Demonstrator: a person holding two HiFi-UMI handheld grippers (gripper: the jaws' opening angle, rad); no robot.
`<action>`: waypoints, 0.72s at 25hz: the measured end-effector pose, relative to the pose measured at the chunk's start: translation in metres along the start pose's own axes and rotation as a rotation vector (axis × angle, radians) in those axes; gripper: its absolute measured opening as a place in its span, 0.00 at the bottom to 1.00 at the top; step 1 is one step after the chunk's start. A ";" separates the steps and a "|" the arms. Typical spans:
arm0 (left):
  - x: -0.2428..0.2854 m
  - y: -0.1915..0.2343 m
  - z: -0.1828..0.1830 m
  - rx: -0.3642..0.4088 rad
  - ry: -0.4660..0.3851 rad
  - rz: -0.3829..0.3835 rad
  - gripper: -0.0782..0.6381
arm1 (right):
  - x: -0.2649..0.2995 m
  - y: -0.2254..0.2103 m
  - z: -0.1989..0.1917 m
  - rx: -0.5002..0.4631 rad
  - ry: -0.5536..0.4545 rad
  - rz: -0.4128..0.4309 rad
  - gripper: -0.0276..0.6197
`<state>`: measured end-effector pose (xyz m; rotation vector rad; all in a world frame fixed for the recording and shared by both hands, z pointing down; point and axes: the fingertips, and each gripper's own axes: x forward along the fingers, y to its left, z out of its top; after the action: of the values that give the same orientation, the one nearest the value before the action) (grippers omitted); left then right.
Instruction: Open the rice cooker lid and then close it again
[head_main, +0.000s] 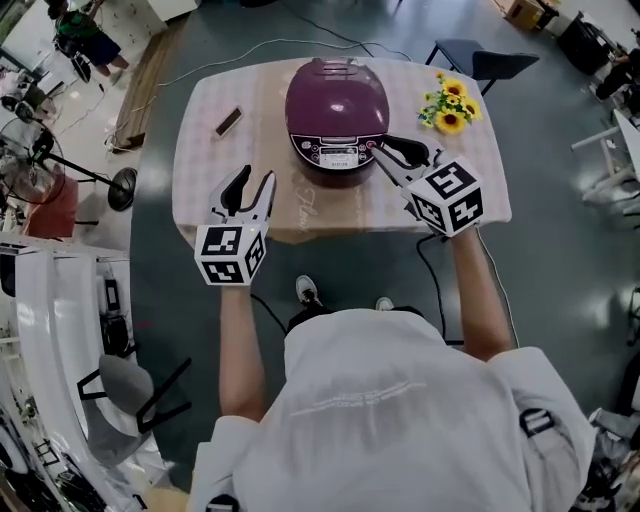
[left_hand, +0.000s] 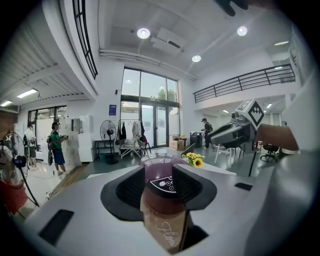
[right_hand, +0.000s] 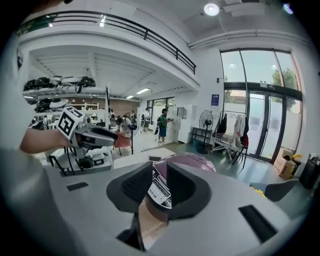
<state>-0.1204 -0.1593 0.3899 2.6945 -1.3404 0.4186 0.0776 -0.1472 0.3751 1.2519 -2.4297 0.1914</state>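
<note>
A purple rice cooker stands on the table with its lid down and its control panel facing me. My right gripper is at the cooker's front right corner, close to the panel; whether it touches I cannot tell. In the right gripper view the jaws stand a narrow gap apart, framing the panel, with nothing between them. My left gripper hovers over the table's front edge, left of the cooker and apart from it. Its jaws are open and empty, aimed at the cooker.
Yellow flowers lie at the table's back right. A small dark flat object lies at the back left. A checked cloth hangs over the front edge. A chair stands behind the table and cables run across the floor.
</note>
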 end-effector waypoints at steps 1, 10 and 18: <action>0.003 0.008 -0.001 -0.002 -0.002 -0.009 0.37 | 0.009 0.002 0.001 -0.010 0.015 -0.001 0.20; 0.019 0.053 -0.027 -0.040 0.025 -0.093 0.37 | 0.076 0.012 -0.020 -0.089 0.201 -0.017 0.26; 0.034 0.064 -0.053 -0.051 0.078 -0.143 0.28 | 0.109 0.011 -0.055 -0.146 0.368 -0.009 0.32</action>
<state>-0.1619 -0.2128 0.4482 2.6798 -1.1148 0.4632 0.0276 -0.2064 0.4702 1.0586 -2.0825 0.2162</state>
